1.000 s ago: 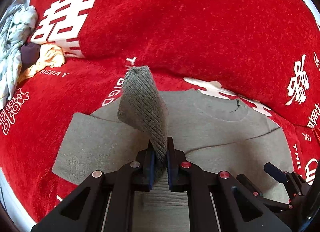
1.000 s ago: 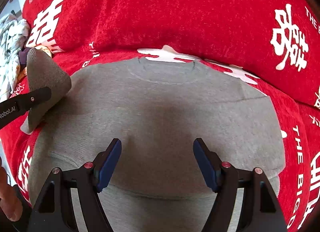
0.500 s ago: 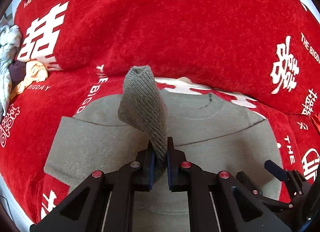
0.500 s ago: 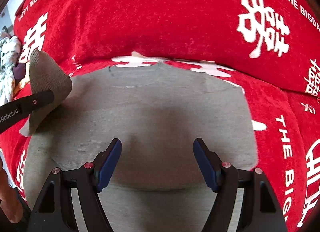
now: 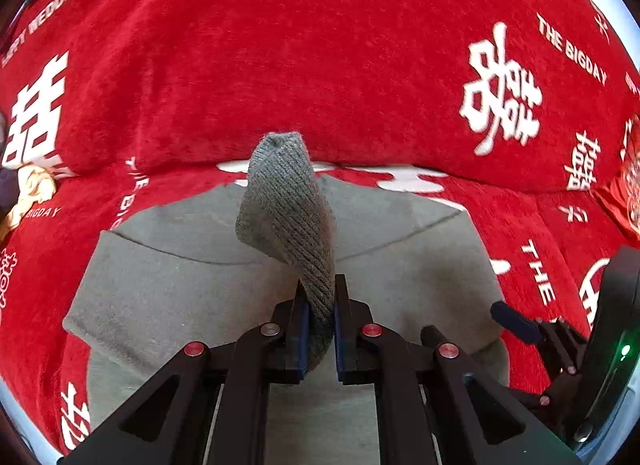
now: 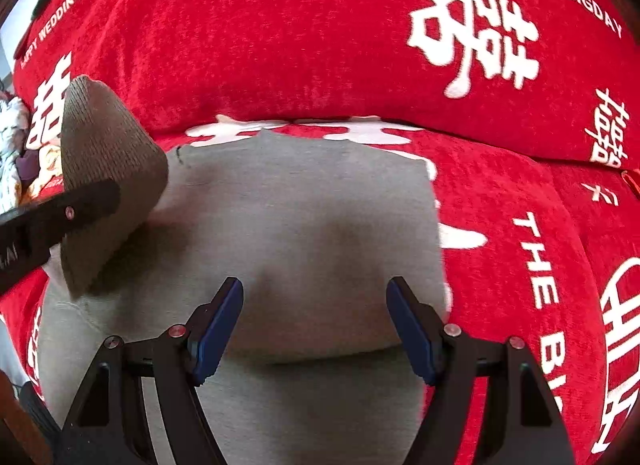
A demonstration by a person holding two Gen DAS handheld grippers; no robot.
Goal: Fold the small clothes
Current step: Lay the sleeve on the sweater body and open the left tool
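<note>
Covering everything and running off every edge: a big red fuzzy cloth with white letters and signs, bulging up like a cushion at the back. Lying flat on the red cloth: a small grey knit sweater, its lower part hiding under the black tongs in both views, its neckline half hiding behind the lifted cuff in the left view. Peeking in at the far left, cut off and hard to make out: a little heap of pale and yellow clothes.

Pinching the ribbed grey sleeve cuff tight and holding it up above the sweater's body: the left gripper, jaws pressing together on the knit. Hovering just over the sweater's middle, blue pads spreading wide, holding nothing: the right gripper. Whether touching the fabric, cannot tell.
</note>
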